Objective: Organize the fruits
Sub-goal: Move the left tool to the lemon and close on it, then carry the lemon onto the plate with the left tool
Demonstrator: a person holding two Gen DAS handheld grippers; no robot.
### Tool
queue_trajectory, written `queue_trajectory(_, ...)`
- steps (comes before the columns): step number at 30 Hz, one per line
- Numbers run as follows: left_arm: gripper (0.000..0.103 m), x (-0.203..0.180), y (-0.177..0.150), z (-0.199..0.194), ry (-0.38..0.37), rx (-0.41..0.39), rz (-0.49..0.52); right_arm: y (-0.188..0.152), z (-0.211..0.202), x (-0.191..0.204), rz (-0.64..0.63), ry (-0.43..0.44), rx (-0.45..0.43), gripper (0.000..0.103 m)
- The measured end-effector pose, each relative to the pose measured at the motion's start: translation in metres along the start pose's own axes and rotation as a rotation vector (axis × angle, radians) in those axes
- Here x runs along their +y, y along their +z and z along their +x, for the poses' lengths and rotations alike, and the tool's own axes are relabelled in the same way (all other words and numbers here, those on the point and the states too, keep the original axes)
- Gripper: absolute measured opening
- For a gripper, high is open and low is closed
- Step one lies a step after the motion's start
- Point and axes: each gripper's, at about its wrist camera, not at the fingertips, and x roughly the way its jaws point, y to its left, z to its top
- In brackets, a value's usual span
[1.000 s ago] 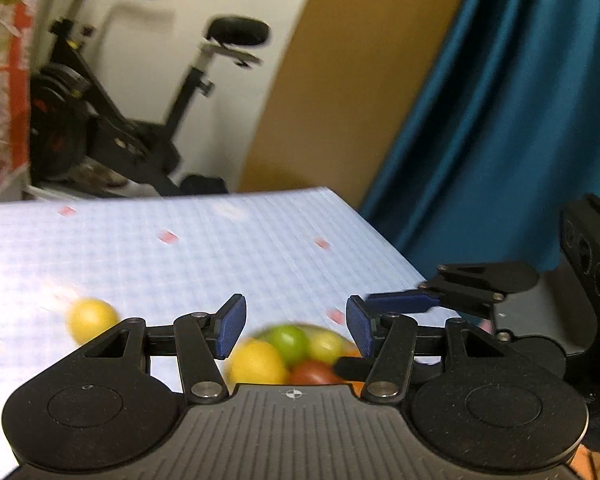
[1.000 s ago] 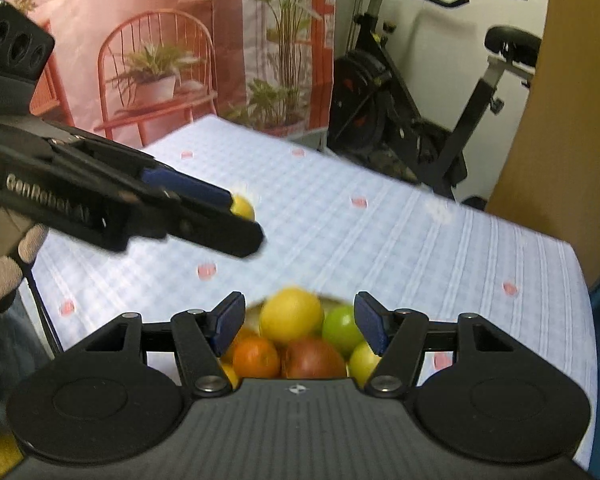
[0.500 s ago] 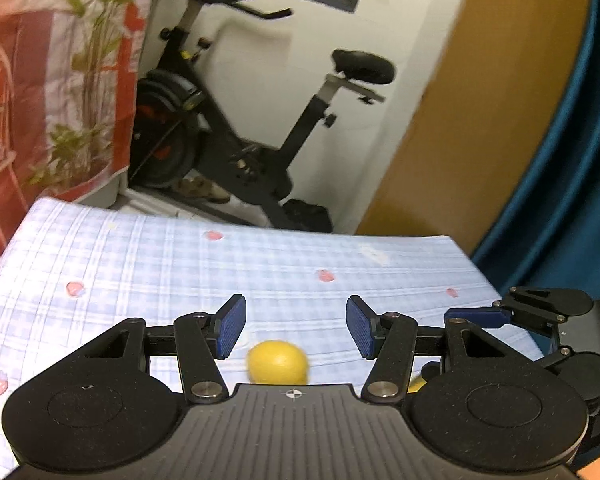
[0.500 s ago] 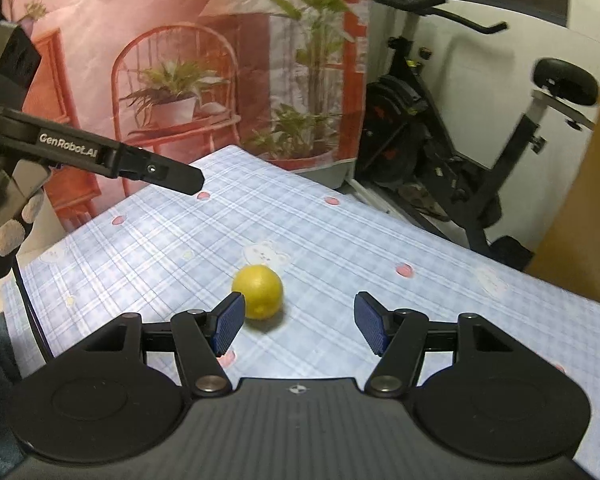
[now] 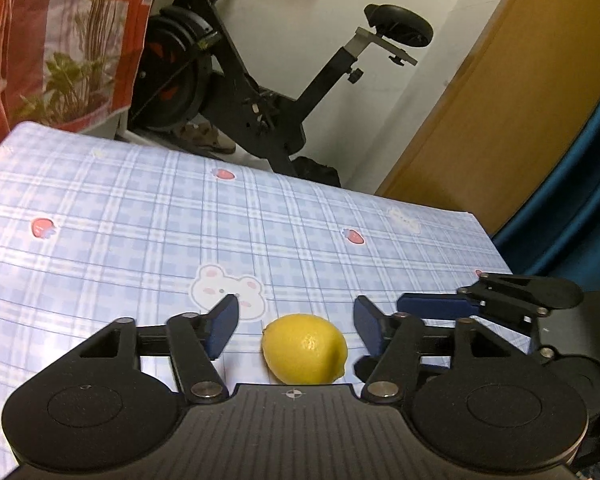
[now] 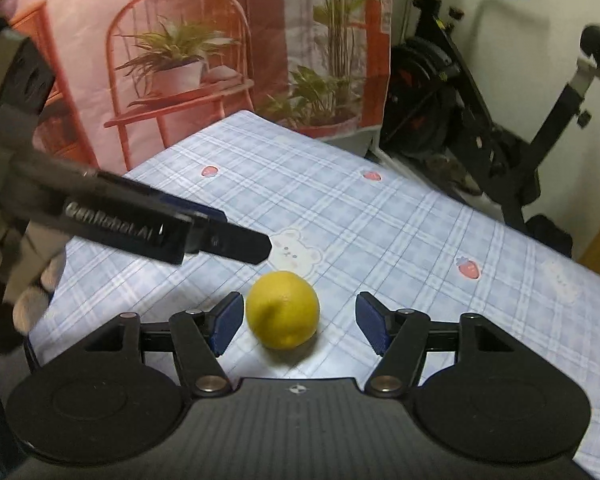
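Observation:
A yellow lemon [image 5: 305, 349] lies on the blue checked tablecloth [image 5: 140, 240]. My left gripper [image 5: 296, 326] is open with the lemon between and just below its blue pads, not touching. My right gripper [image 6: 300, 322] is also open, and the lemon [image 6: 283, 311] sits between its pads, nearer the left pad. The right gripper's fingers [image 5: 436, 304] show at the right of the left wrist view. The left gripper's finger [image 6: 236, 242] reaches in from the left of the right wrist view, just above and behind the lemon. The fruit bowl is out of view.
An exercise bike [image 5: 260, 92] stands beyond the table's far edge. A plant-print backdrop [image 6: 204, 60] hangs at the left, a wooden door [image 5: 500, 100] and blue curtain [image 5: 580, 200] at the right. The tablecloth [image 6: 380, 220] has bear and strawberry prints.
Both grippers have swung away from the bowl of fruit to the lone lemon and closed in on it. The lemon now sits between both sets of open pads.

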Motion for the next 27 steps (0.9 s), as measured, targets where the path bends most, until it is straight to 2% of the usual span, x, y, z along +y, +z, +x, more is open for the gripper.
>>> queue_trajectory(9,0.067,0.018,-0.001,0.022,-0.023,0.048,-0.035,0.010,0.032,-0.009,0.053,0.067,0.090,0.065)
queue_trajectory(14,0.067,0.022,-0.008,0.032,-0.052,0.081,-0.060,0.011,0.044,-0.009,0.048,0.072,0.129,0.065)
queue_trajectory(18,0.072,0.024,-0.012,0.039,-0.077,0.101,-0.080,0.009,0.051,-0.010,0.053,0.075,0.156,0.063)
queue_trajectory(21,0.072,0.027,-0.018,0.045,-0.101,0.120,-0.110,0.007,0.055,-0.009,0.054,0.084,0.168,0.058)
queue_trajectory(24,0.072,0.031,-0.024,0.051,-0.127,0.134,-0.167,0.005,0.057,-0.004,0.044,0.073,0.170,0.058)
queue_trajectory(26,0.069,0.033,-0.028,0.054,-0.148,0.145,-0.205,0.004,0.056,-0.003,0.050,0.069,0.163,0.058)
queue_trajectory(27,0.063,0.034,-0.030,0.055,-0.166,0.150,-0.217,0.003,0.056,-0.003,0.052,0.065,0.160,0.058)
